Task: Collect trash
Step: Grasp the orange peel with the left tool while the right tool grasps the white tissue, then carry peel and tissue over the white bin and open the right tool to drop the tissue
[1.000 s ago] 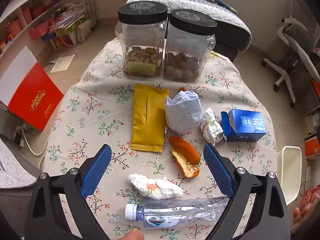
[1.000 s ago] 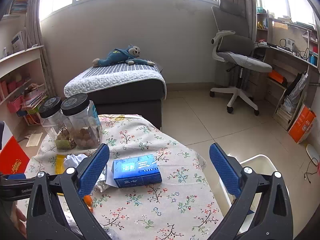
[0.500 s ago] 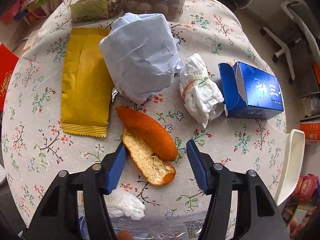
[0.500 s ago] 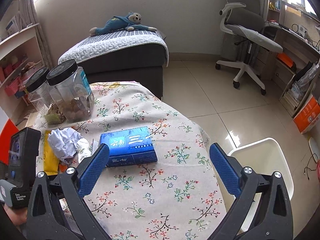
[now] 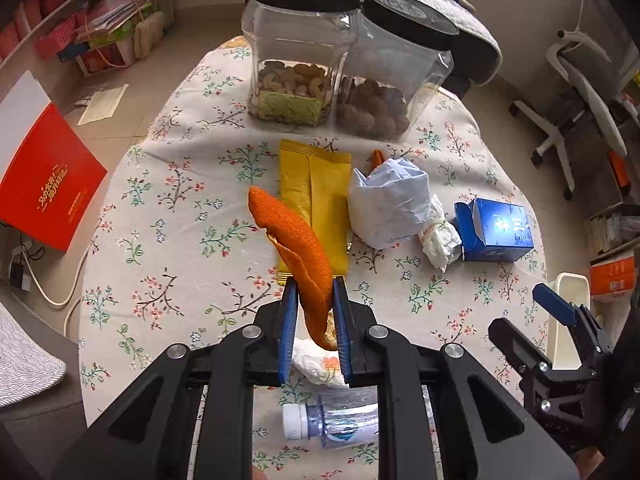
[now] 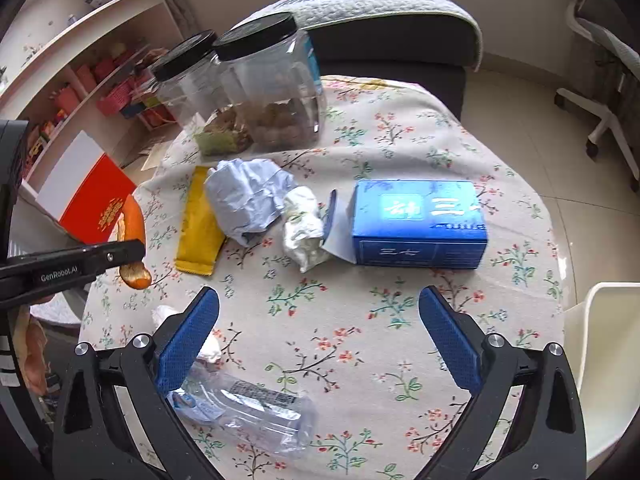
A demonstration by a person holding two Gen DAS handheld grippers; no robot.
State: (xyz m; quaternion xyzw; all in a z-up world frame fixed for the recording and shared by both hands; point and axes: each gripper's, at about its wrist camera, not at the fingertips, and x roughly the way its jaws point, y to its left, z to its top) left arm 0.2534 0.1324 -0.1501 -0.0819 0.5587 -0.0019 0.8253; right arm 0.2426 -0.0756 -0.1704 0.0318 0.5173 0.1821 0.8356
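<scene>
- Left tongs (image 5: 314, 304) pinch the orange peel (image 5: 296, 240) near its lower end, lifted above the counter (image 5: 168, 200)
- Peel looks light and limp; a gentle grip should do
- Right tongs (image 6: 318, 320) gape wide, holding nothing

Floral-print cloth tablecloth (image 6: 400, 132): matt, woven, lightly creased near the tabletop's far edge. Orange citrus peel (image 5: 296, 240): rough, pebbled outer skin, pale fibrous inside. Yellow foil-like snack wrapper (image 5: 316, 196): smooth, dull sheen. Crumpled pale-blue paper ball (image 6: 246, 196): matt, creased. Crumpled white tissue wad (image 6: 302, 224): soft, matt. Blue cardboard box (image 6: 416, 222): glossy print. Crushed clear plastic bottle (image 6: 244, 408): shiny, wrinkled. Two clear plastic jars (image 5: 344, 68): glossy walls, matt black lids. Left gripper (image 5: 314, 312) pads: blue, textured; frame matt black plastic, metal screws.
</scene>
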